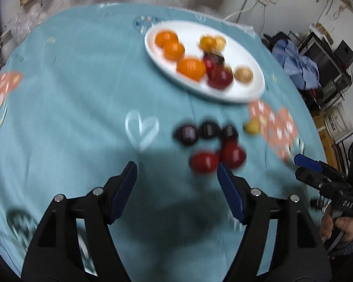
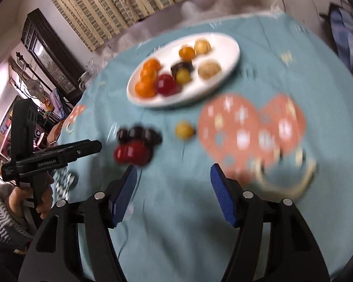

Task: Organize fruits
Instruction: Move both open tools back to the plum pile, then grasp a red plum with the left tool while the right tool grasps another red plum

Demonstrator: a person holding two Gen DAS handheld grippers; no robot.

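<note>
Here, both views are blurred, so I give only what I can make out. My left gripper [image 1: 176, 176] hangs above a round table under a blue cloth [image 1: 82, 94], its two blue-padded fingers spread wide with nothing between them. My right gripper [image 2: 174, 178] hangs over the same cloth, also spread wide and holding nothing.

A white oval plate [image 1: 247, 91] sits on the far side of the table. It holds three oranges [image 1: 191, 68] in a row, a red fruit [image 1: 220, 77], a dark fruit and some small yellow and tan ones.

Nearer me, loose on the cloth, lies a tight cluster: three dark plums [image 1: 187, 134] side by side with two red fruits [image 1: 204, 162] just in front of them. A small yellow fruit [image 2: 184, 129] lies alone beside that cluster, next to a pink heart pattern [image 2: 247, 127] on the cloth.
</note>
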